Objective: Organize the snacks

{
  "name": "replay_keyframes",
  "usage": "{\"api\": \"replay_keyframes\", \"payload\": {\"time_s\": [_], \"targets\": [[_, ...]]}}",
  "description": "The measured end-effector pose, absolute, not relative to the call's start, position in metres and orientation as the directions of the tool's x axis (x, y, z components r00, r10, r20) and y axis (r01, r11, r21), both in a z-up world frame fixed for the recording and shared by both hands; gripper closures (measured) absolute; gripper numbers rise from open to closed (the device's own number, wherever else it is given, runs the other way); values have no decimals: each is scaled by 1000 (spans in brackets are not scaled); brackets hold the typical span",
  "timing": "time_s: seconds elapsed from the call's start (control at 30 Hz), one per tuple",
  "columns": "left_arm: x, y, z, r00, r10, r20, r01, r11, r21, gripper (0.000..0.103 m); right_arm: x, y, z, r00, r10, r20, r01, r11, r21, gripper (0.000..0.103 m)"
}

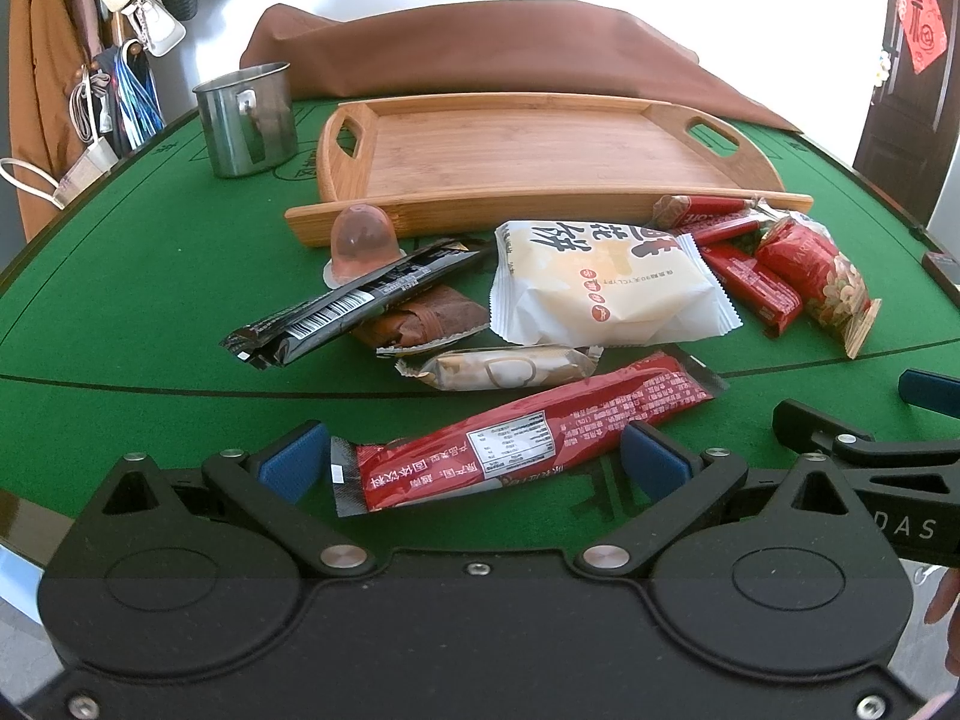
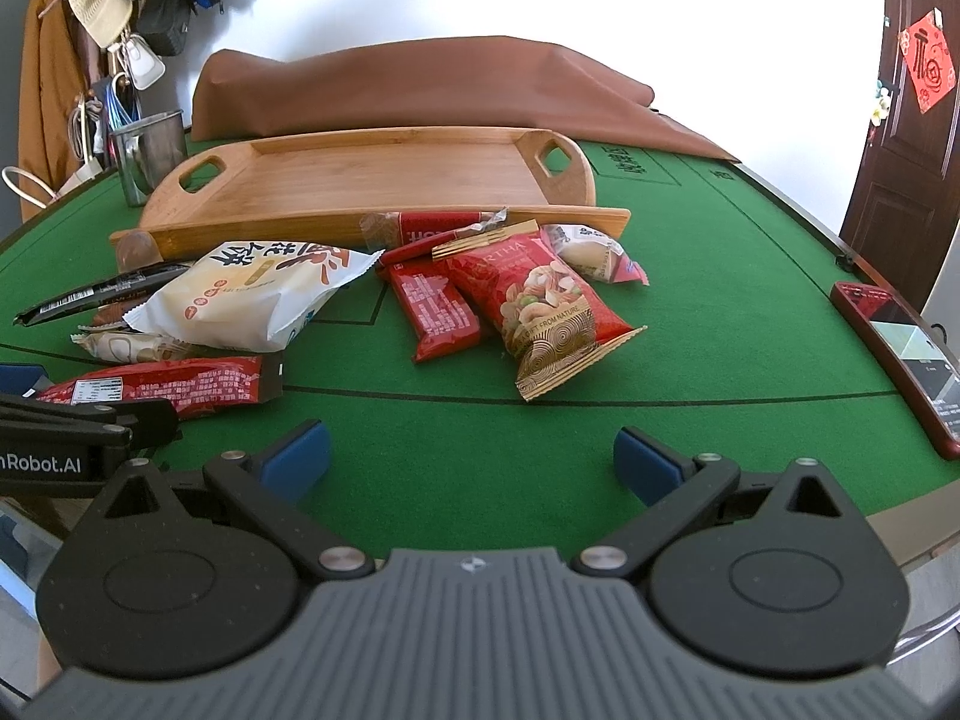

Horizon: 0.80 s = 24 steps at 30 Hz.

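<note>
The green felt card table (image 2: 690,312) fills both frames; a brown cover lies behind. The empty bamboo handled tray (image 1: 528,150) at upper centre likely awaits the loose snack packets (image 1: 606,282) heaped just before it. Left gripper (image 1: 474,459) straddles the long red sachet (image 1: 528,438), jaws spread; right gripper (image 2: 471,456) hovers, jaws spread, holding nothing.

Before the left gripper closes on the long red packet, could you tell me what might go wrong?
1. The left gripper straddles the red packet near one end, so it may droop or slip.
2. Its far end lies near the beige packet, which may get dragged.
3. The tray sits behind the pile; a low carry could scatter snacks.
</note>
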State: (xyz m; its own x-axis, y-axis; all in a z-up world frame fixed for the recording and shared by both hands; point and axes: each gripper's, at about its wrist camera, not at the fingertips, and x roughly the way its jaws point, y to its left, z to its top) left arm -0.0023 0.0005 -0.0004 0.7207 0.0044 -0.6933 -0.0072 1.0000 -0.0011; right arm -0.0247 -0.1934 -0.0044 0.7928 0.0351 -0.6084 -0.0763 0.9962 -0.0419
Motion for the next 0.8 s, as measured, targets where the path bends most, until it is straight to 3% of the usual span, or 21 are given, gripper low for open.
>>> {"api": "replay_keyframes", "payload": {"time_s": [0.8], "targets": [[-5, 0, -2, 742, -1, -671, 3, 1000, 3, 0, -25, -195, -4, 793, 45, -607, -87, 995, -41, 0]]}}
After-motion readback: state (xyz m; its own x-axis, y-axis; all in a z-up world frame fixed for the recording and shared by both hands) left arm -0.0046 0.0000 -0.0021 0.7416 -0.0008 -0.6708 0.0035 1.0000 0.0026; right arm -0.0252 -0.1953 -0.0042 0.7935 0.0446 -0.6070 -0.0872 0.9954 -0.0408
